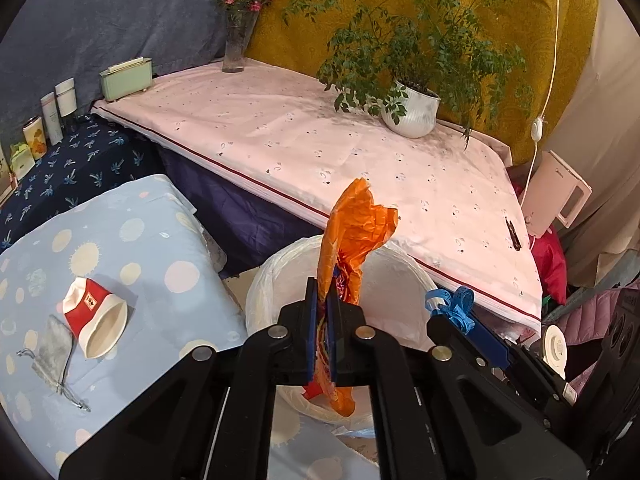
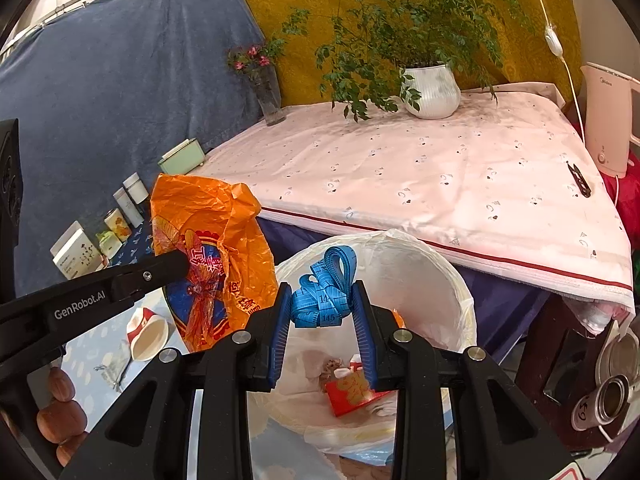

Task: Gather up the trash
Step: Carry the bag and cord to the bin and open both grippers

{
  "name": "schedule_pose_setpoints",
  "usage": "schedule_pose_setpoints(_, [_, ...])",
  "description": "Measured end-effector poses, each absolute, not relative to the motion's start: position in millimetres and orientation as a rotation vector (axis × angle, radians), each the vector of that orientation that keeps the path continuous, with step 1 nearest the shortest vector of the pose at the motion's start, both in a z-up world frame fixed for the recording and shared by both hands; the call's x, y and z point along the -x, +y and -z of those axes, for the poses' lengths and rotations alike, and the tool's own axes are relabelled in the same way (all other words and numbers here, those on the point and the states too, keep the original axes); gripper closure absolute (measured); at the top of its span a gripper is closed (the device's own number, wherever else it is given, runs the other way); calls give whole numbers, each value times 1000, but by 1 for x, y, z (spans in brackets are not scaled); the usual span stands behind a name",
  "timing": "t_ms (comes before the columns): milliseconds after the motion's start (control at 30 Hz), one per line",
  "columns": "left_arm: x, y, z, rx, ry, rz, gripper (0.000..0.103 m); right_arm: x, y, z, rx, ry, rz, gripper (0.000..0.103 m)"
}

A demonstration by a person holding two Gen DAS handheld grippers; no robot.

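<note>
My left gripper (image 1: 323, 300) is shut on a crumpled orange plastic bag (image 1: 352, 236) and holds it over the near rim of a white-lined trash bin (image 1: 404, 276). The bag (image 2: 212, 240) also shows in the right wrist view, left of the bin (image 2: 440, 280). My right gripper (image 2: 322, 304) is shut on a bundled blue measuring tape (image 2: 326, 288), held above the bin; it shows in the left wrist view (image 1: 454, 304) too. A red packet (image 2: 356, 394) lies inside the bin. A crushed red and white paper cup (image 1: 96, 316) lies on the light blue dotted cloth (image 1: 152, 248).
A grey drawstring pouch (image 1: 52, 350) lies beside the cup. The pink-covered table (image 1: 320, 140) carries a potted plant (image 1: 412, 108), a flower vase (image 1: 236, 40), a green box (image 1: 126, 78) and small black snips (image 1: 513, 234). A white kettle (image 2: 608, 120) stands at right. Bottles (image 1: 52, 116) line the left.
</note>
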State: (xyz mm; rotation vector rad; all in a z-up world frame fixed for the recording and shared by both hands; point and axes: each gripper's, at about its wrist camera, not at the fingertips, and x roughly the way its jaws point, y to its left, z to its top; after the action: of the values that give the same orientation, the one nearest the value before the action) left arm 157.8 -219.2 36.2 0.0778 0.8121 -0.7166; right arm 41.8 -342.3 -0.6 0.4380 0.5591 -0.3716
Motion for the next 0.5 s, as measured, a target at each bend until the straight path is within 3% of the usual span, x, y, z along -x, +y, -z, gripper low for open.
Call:
schedule_pose_setpoints(33, [-158, -220, -35, -77, 814, 714, 95, -42, -344, 1, -438, 558, 380, 70])
schedule_pose_setpoints(133, [-161, -219, -33, -58, 820, 678, 53, -44, -347, 4, -441, 561, 393, 64])
schedule_pose_setpoints(500, [-167, -208, -32, -53, 804, 650, 53, -50, -343, 4, -435, 569, 382, 61])
